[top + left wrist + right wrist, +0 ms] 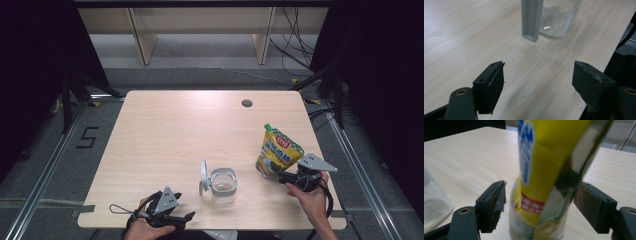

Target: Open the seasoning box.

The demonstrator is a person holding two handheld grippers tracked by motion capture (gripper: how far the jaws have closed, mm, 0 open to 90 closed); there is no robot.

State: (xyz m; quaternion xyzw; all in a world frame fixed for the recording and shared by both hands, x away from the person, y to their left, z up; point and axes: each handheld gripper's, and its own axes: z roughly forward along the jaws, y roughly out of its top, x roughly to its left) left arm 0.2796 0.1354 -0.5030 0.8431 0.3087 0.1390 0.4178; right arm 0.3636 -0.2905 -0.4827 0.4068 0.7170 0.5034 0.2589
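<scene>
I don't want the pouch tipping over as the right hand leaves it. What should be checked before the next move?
1. Pouch upright on the table: ok.
2. Right gripper jaws clear of the pouch: ok, a gap shows on both sides.
3. Pouch bottom flat on the table: cannot tell, it is cut off in the right gripper view.
4. Jar lid open: ok, flipped up.
5. Left gripper open, nothing between the jaws: ok.
6. Jar apart from the pouch: ok.

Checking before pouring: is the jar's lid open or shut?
Open: the jar has its grey lid flipped up beside the uncovered mouth.
</scene>
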